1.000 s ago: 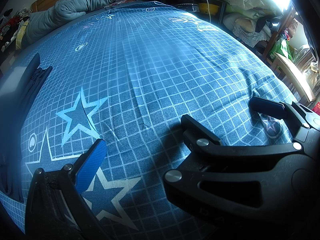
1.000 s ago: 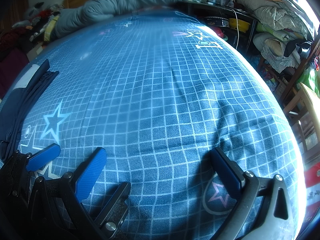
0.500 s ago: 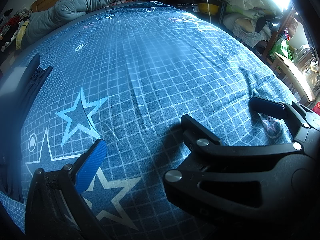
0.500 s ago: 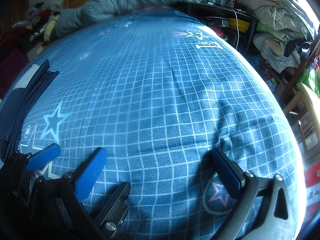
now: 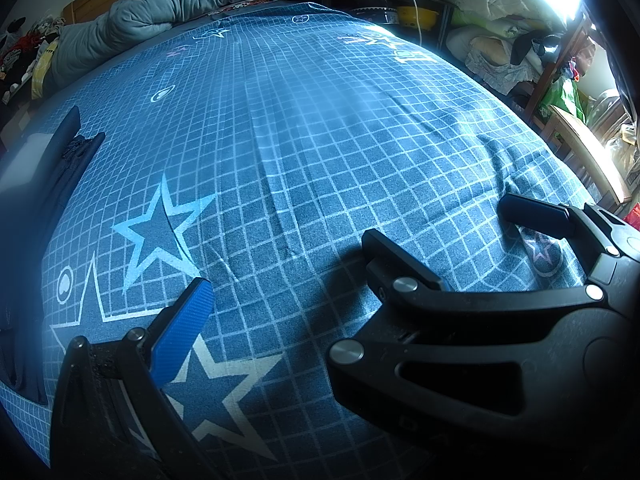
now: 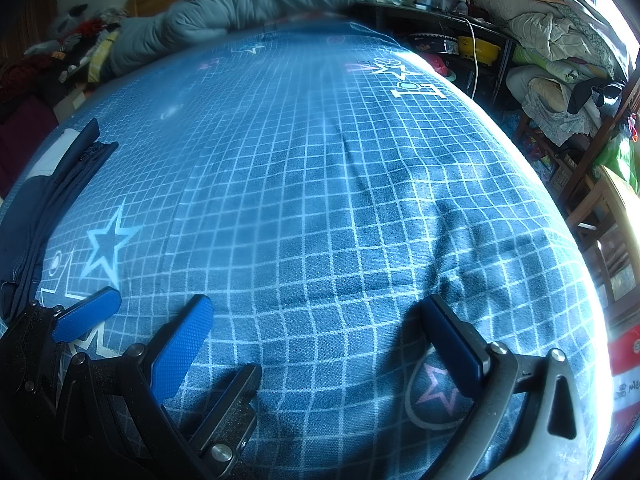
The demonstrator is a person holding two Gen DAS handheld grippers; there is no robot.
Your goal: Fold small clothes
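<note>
We see a bed [image 6: 320, 184] under a blue grid-and-star sheet, a grey quilt [image 6: 256, 4] bunched at its head. A dark navy garment [image 6: 44, 200] lies at its left edge. Both our left gripper [image 5: 280, 276] and right gripper [image 6: 316, 320] gape empty above the sheet.

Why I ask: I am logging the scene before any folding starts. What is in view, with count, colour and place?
bed sheet: one, blue with white grid and stars, fills the middle of both views.
dark garment: one heap, navy with a white patch, at the sheet's left edge.
quilt: one, grey, bunched at the far end.
yellow bowl: one, beyond the sheet's far right corner.
piled bedding: several pieces, pale, far right.
wooden chair: one, brown, right of the sheet.
left hand-held gripper: one, black with blue pads, open, empty, low over the near sheet.
right hand-held gripper: one, same colours, open, empty, close beside it.
</note>
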